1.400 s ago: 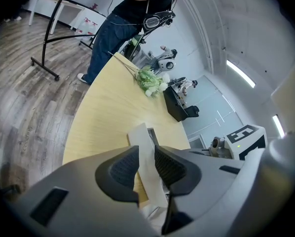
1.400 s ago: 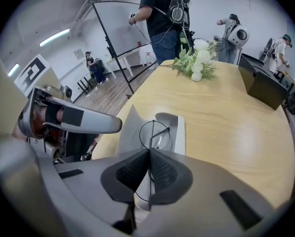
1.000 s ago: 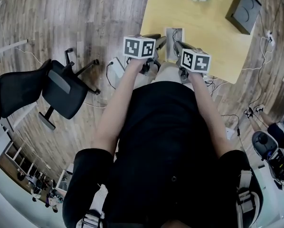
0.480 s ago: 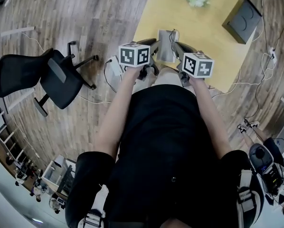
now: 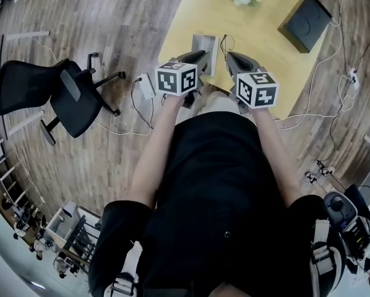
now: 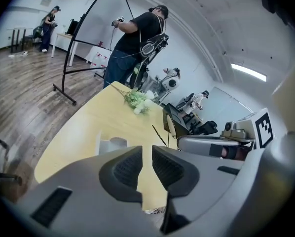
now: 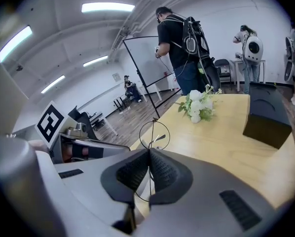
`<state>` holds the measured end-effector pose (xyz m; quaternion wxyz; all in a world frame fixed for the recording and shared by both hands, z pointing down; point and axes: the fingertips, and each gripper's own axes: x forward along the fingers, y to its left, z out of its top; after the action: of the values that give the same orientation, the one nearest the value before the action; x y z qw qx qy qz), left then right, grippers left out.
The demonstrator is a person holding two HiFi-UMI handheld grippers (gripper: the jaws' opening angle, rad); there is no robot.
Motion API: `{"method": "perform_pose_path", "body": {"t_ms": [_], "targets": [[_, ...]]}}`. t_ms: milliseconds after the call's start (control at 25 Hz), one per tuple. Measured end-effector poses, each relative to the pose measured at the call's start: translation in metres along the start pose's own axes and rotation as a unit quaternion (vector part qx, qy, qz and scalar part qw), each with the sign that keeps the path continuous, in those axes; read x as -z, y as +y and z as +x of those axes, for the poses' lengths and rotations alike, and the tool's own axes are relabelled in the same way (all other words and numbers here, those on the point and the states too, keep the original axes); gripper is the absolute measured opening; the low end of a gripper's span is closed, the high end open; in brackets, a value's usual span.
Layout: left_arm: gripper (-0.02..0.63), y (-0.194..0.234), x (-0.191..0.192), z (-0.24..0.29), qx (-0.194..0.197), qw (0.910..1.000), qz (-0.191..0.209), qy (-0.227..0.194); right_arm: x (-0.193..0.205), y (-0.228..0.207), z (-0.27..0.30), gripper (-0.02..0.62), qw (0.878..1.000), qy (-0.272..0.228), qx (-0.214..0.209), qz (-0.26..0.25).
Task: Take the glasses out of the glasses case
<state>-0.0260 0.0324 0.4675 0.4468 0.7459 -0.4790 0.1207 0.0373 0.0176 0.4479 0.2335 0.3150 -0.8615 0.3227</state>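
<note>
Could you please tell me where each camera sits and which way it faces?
Head view: on the person's head, looking steeply down at the yellow table; shows torso, forearms, left gripper and right gripper.
Left gripper view: on the left gripper, looking along its closing, empty jaws across the table to the flowers; right gripper at right.
Right gripper view: on the right gripper, looking along jaws shut on the glasses toward the flowers; left gripper at left.
Shared: both gripper views show the flowers.

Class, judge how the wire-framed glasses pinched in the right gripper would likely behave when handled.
The glasses look fragile: their rim is very thin wire, so it probably bends easily. So slight, they seem light. Pinched edge-on in the right gripper, they may pivot or slip.
</note>
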Motion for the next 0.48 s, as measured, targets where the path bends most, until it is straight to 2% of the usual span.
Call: {"method": "perform_pose_path", "body": {"t_ms": [480], "targets": [[0.043, -0.066, -0.007, -0.004, 0.010, 0.9972, 0.033, -0.066, -0.019, -0.008, -0.078, 0.025, 0.996, -0.058, 0.020, -0.068]]}}
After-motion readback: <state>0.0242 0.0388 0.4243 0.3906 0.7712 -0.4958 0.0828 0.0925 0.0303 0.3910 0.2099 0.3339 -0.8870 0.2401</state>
